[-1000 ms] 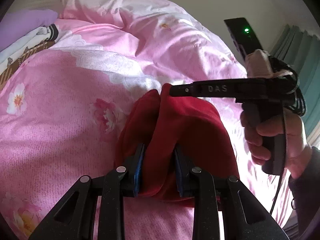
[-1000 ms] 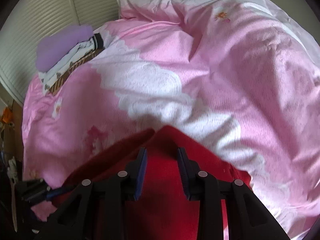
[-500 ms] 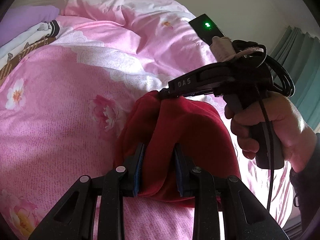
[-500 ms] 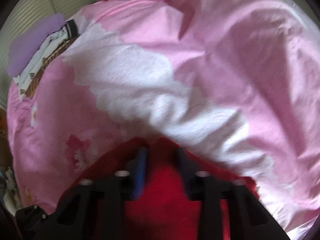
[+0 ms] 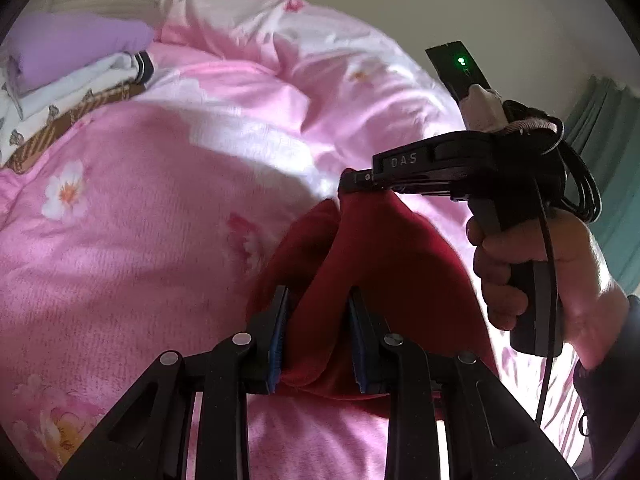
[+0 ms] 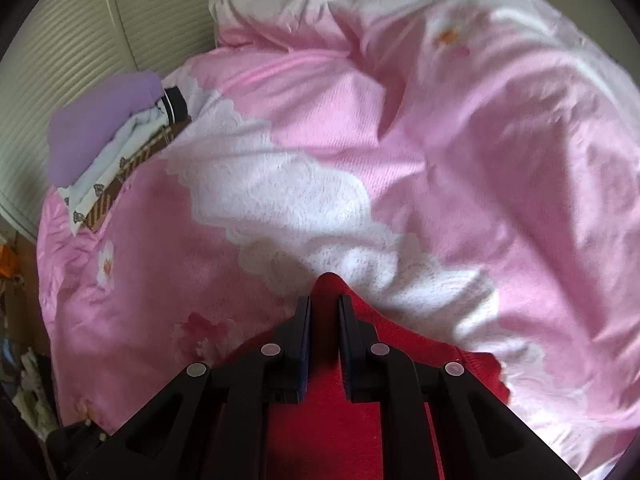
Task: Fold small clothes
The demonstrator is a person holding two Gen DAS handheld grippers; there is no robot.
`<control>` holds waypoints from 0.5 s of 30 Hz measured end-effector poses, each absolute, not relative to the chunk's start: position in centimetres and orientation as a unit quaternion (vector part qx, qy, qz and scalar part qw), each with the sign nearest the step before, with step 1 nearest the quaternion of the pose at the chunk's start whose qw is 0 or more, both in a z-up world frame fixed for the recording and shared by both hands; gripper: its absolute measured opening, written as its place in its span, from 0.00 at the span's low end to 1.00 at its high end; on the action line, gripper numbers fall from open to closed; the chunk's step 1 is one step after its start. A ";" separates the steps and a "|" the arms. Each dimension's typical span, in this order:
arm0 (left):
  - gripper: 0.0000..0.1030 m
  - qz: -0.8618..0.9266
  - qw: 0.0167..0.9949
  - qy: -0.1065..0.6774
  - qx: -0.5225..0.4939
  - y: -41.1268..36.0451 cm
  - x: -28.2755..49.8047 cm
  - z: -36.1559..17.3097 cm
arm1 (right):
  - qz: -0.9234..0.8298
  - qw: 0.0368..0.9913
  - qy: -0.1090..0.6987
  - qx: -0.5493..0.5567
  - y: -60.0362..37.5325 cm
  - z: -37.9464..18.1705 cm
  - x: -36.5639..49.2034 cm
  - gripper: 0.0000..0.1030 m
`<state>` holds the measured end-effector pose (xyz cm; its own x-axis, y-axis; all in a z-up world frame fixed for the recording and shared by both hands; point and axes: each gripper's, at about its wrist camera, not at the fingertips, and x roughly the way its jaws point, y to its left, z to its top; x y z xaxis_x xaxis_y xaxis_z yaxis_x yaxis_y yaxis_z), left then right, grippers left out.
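Note:
A small red garment (image 5: 400,272) hangs above the pink floral quilt (image 5: 140,240), held up by both grippers. My left gripper (image 5: 318,300) is shut on its near edge, cloth bunched between the blue pads. My right gripper (image 5: 346,182) shows in the left wrist view, pinching the garment's far top corner. In the right wrist view the right gripper (image 6: 324,306) is shut on a red fold (image 6: 326,284) that peeks past the fingertips, and the rest of the garment (image 6: 340,420) hangs below.
A stack of folded clothes, purple on top (image 6: 104,120), lies at the quilt's far left edge by a ribbed wall (image 6: 80,32). The quilt (image 6: 440,160) is rumpled at the back. A teal curtain (image 5: 600,140) hangs at the right.
My right gripper closed tighter on the red corner and lifted it, pulling the garment taut between the grippers. The left gripper kept its hold.

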<state>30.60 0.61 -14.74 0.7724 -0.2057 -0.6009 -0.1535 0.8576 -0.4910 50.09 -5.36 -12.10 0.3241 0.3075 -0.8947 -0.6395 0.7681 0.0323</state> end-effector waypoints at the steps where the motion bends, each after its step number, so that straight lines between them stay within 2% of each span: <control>1: 0.27 -0.013 0.902 0.342 -0.265 0.5 30.6 -15.0 | 0.298 0.794 0.503 -0.164 -5.3 -12.6 50.1 0.13; 4: 0.27 -0.011 0.903 0.345 -0.255 0.1 30.6 -15.2 | 0.302 0.795 0.507 -0.141 -6.1 -13.7 50.5 0.15; 7: 0.30 -0.016 0.904 0.341 -0.257 0.0 30.5 -14.9 | 0.300 0.802 0.495 -0.146 -6.5 -13.4 50.1 0.23; 8: 0.31 -0.017 0.905 0.338 -0.257 0.0 30.5 -14.7 | 0.294 0.809 0.484 -0.157 -6.5 -13.1 49.7 0.27; 12: 0.35 -0.020 0.913 0.326 -0.244 -0.3 30.1 -13.7 | 0.293 0.832 0.444 -0.155 -7.6 -11.2 47.8 0.35; 15: 0.35 -0.020 0.920 0.316 -0.229 -0.4 29.7 -12.7 | 0.284 0.852 0.418 -0.136 -9.4 -9.6 46.2 0.36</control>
